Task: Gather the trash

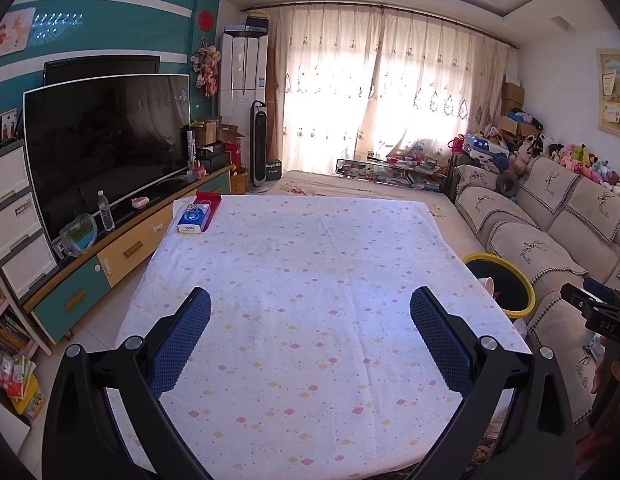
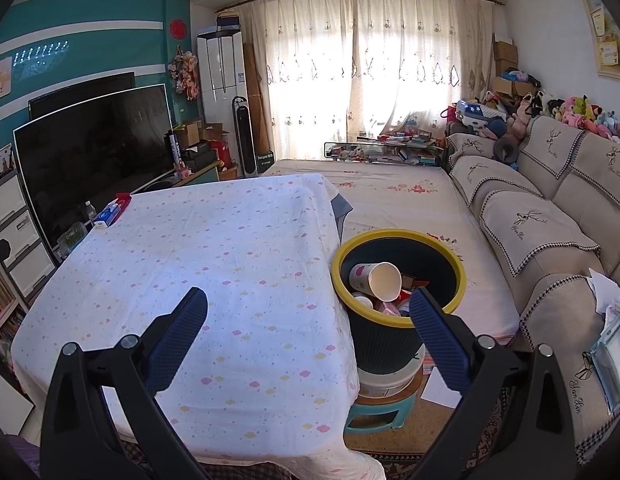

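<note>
Task appears nearly complete: cups (image 2: pixel 376 280) lie in the bin (image 2: pixel 398 322), the bench (image 1: pixel 310 280) carries only a tissue pack (image 1: pixel 194 219), both grippers' fingers apart, empty.

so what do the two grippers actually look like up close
Both match: the left gripper and right gripper have matte black angular plastic arms with round silver pivot bolts, and long jaws faced with dark blue dimpled rubber pads. In the left wrist view, the right gripper's black body carries white "DAS" lettering. No cables show.
</note>
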Demonstrator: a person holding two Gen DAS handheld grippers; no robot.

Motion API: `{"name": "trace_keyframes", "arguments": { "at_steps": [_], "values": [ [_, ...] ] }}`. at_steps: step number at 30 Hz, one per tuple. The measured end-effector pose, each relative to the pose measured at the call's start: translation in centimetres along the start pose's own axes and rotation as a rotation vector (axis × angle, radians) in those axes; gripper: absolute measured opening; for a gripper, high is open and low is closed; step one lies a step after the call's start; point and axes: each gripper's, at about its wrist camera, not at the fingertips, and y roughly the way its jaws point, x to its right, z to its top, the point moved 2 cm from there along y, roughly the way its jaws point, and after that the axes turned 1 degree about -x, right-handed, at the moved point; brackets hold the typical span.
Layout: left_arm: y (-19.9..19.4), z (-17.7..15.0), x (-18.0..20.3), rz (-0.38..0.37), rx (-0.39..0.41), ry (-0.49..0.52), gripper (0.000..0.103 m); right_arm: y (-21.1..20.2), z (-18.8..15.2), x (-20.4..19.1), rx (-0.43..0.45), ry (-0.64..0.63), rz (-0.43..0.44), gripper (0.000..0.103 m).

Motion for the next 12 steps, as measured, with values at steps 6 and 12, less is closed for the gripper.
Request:
{"name": "trace_keyframes", "arguments": {
  "at_steps": [6,12],
  "values": [
    [2.1,0.2,0.0,-0.016,-0.048,-0.019,0.098,1.3,0.4,-0.8,-0.012,-0.025,0.010,0.096],
    [9.4,2.0,-2.7,-0.023,-0.141,-0.102,0.098,7.2,4.2,-3.7,-0.064,-0.082,0.072,0.096]
  ]
}}
